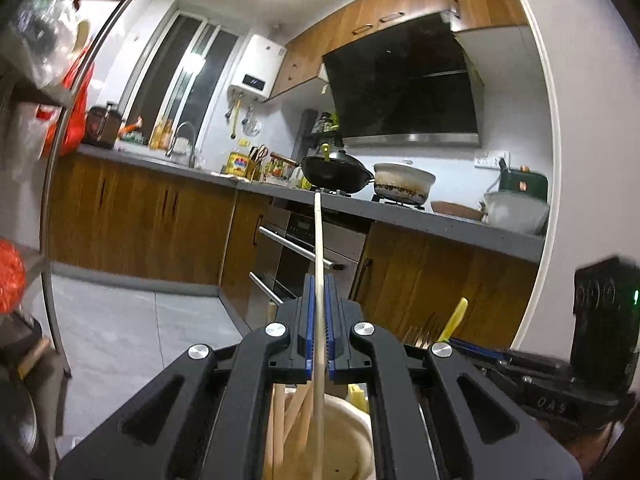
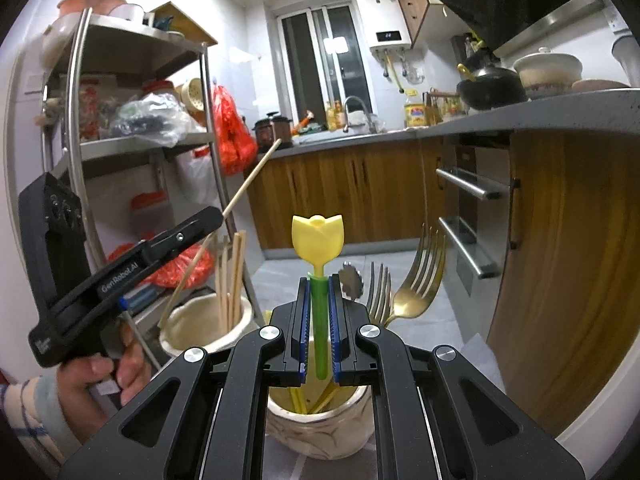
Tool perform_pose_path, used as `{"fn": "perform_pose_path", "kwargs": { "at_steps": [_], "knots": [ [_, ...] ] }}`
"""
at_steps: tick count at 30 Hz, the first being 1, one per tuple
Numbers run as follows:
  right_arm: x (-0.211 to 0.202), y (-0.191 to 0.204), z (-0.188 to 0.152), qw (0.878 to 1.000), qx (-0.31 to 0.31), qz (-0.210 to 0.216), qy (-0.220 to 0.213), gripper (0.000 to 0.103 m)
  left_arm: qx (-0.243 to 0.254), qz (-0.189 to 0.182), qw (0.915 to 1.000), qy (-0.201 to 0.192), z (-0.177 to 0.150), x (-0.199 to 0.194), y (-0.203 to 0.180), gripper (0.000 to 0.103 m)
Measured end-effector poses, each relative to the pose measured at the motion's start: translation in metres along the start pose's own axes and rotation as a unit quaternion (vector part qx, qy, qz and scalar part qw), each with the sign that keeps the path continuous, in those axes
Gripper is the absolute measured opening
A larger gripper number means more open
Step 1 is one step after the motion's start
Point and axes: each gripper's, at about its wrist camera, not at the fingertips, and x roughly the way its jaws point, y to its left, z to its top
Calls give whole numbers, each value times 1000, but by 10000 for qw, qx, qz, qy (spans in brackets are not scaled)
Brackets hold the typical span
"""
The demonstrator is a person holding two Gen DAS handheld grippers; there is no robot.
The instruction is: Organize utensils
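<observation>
Wooden chopstick (image 1: 318,264) sits clamped between the left tongs (image 1: 319,300), slanting up above a cream jar (image 2: 200,326) of more chopsticks (image 2: 230,276); the right tongs (image 2: 319,300) are closed on the green stem of a yellow tulip-topped utensil (image 2: 318,240), over a second jar (image 2: 320,432) holding gold forks (image 2: 416,280); a hand (image 2: 100,376) grips the left tool.

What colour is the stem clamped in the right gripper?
Green stem, under a yellow tulip top; right wrist view.
</observation>
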Motion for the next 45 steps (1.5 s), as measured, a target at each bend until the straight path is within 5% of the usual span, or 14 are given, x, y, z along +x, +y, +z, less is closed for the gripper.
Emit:
{"fn": "perform_pose_path", "kwargs": {
  "at_steps": [4,12,21,29,33,36,45],
  "knots": [
    [5,1,-3,10000,-12,5,88,10,439,-20,9990,60,-10,1,-8,4],
    [7,2,-7,9998,-55,10,207,10,472,-202,9983,284,-5,-18,-3,4],
    [19,8,-18,9962,-218,79,839,10,198,176,9942,1047,-12,-35,10,4],
    [34,15,-28,9932,-323,150,1108,10,204,495,9899,1311,-17,-33,17,4],
    [34,16,-28,9937,-316,160,1060,12,242,507,9893,1347,-18,-35,17,4],
    [28,15,-26,9945,-289,207,980,25,257,529,9892,1340,-15,-42,15,4],
    [-17,11,-21,9975,-213,9,679,27,419,660,9858,1485,-11,-76,-9,4]
  ]
}}
